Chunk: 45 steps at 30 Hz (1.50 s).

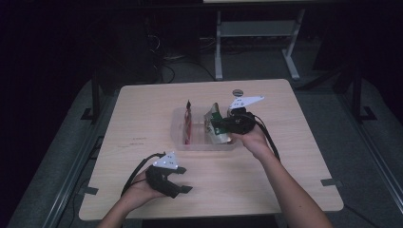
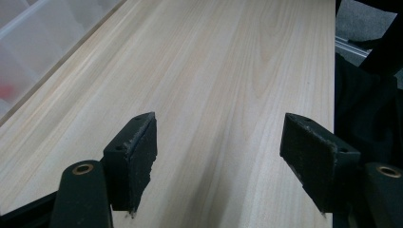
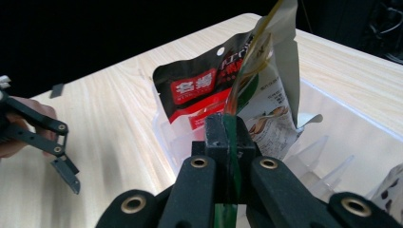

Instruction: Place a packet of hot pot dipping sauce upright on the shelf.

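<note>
Pale wood forms the table (image 1: 142, 142), on which a clear plastic bin (image 1: 178, 128) is set right of centre, toward the far half. Inside the bin, at its left end, a red-and-black pouch (image 3: 199, 90) is stood on edge. Just to its right, a green-and-white snack packet (image 3: 271, 109) is held upright over the bin's middle, its long axis roughly vertical, its top edge pointing up and its lower end down among the dividers. The right gripper (image 3: 228, 137) is clenched on the near side edge of this packet, the film pinched flat between the pads. The left gripper (image 2: 218, 147) is rested low over bare table at the near left, its jaws released and nothing between them. Risks are judged as follows: the grip is taken on a thin margin of film only, so the packet could slip or tear if pulled sideways; the packet's lower end could catch on a divider if lowered askew; and the neighbouring pouch could be tipped over by a brush from the packet or jaws.
</note>
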Each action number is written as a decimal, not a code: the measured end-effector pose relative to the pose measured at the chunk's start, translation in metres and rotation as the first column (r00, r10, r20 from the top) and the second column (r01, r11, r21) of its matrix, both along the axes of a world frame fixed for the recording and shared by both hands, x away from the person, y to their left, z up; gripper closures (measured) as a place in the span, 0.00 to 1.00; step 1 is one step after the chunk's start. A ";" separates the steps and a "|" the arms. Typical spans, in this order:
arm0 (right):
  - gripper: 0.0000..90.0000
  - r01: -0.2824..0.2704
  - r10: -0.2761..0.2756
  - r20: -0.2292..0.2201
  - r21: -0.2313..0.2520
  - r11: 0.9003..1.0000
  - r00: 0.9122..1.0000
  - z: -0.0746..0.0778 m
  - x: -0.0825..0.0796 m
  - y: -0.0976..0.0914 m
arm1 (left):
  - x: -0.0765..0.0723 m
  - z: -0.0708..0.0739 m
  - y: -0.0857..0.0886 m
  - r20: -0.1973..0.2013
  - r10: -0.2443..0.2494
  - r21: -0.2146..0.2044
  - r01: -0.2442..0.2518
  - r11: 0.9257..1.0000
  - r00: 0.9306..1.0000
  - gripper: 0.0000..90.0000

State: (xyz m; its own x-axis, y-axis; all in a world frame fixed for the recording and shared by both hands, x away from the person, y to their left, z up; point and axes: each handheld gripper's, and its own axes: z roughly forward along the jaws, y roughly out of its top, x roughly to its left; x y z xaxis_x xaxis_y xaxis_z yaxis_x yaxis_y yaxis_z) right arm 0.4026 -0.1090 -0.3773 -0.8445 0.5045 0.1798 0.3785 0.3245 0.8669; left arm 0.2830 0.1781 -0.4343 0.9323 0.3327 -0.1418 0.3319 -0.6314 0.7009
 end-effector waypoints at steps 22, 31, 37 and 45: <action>0.76 -0.008 0.006 0.050 0.039 0.999 0.999 0.030 -0.019 -0.004 | 0.000 0.001 0.002 0.003 0.008 0.001 -0.008 1.000 1.000 0.31; 0.81 -0.064 0.060 0.075 0.058 0.996 0.995 0.022 -0.046 -0.032 | 0.000 0.002 0.004 0.009 0.008 0.005 -0.008 1.000 1.000 0.31; 1.00 -0.178 0.180 -0.018 0.050 0.983 0.984 -0.009 -0.051 -0.036 | 0.000 0.001 0.003 0.006 0.012 0.001 -0.012 1.000 1.000 0.31; 1.00 -0.263 0.263 -0.024 0.032 0.964 0.964 -0.024 -0.045 -0.007 | 0.001 0.002 0.005 0.010 0.009 0.007 -0.009 1.000 1.000 0.31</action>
State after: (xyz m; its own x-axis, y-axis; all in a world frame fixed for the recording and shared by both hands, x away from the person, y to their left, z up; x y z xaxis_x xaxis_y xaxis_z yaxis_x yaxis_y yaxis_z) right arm 0.3581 -0.1163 -0.4016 -0.9413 0.2596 0.2157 0.3068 0.3915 0.8676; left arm 0.2835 0.1828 -0.4326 0.9307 0.3417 -0.1307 0.3308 -0.6333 0.6996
